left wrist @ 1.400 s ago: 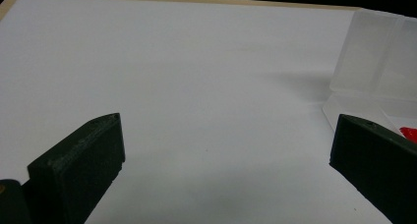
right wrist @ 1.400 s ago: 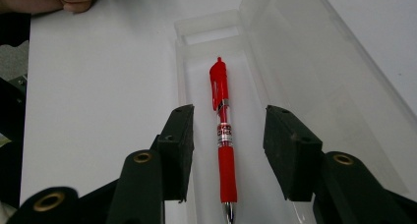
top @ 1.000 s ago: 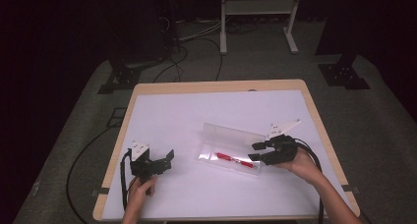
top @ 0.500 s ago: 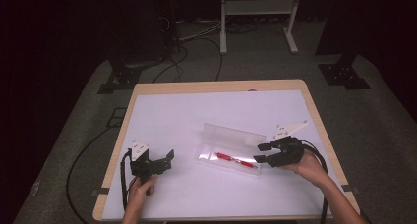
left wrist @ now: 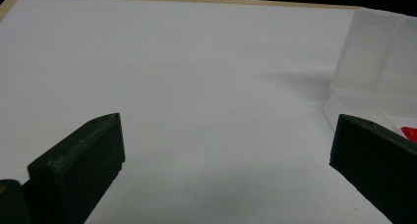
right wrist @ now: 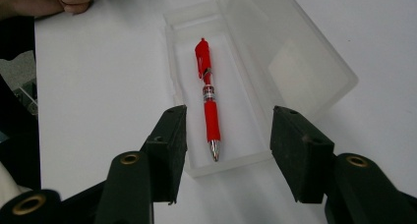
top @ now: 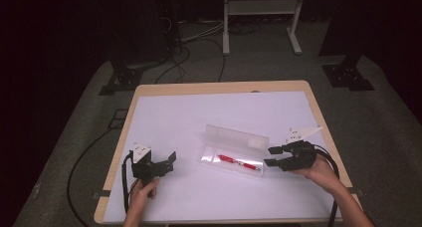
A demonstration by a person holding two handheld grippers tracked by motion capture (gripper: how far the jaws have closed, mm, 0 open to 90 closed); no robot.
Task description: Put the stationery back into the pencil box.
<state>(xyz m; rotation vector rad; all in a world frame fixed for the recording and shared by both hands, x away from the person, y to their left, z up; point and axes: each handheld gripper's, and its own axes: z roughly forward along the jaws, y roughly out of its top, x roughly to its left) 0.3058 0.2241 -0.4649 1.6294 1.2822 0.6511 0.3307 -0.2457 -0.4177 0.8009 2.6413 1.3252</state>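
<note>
Across the middle of the high view stands a table [top: 149, 95] with a pale wooden edge and a plain white top, set on grey carpet in a dark room. Black cables [top: 84, 157] trail over the floor at the left, dark stand feet [top: 127, 80] sit behind the table's far left corner, and a white metal frame [top: 261, 8] rises at the back.

At the near left, the left gripper [top: 166, 163] rests on the white top in the person's left hand [top: 142, 191], its jaws spread wide with nothing between them; in the left gripper view they frame bare table, with the case at the right edge.

Near the table's centre right lies a clear plastic pencil case [top: 234, 152], its lid tipped open toward the far side. A red pen [top: 239, 162] lies lengthwise in its tray; in the right gripper view the pen's [right wrist: 209, 94] metal tip points toward the camera.

Further right, the right gripper [top: 272, 156] is held in the right hand [top: 318, 170], jaws wide and empty, just beside the case's right end.

Compared with a second ago, the right gripper has drawn back a little from the case, to the right and toward the person. The left gripper, the case and the pen lie as before.
</note>
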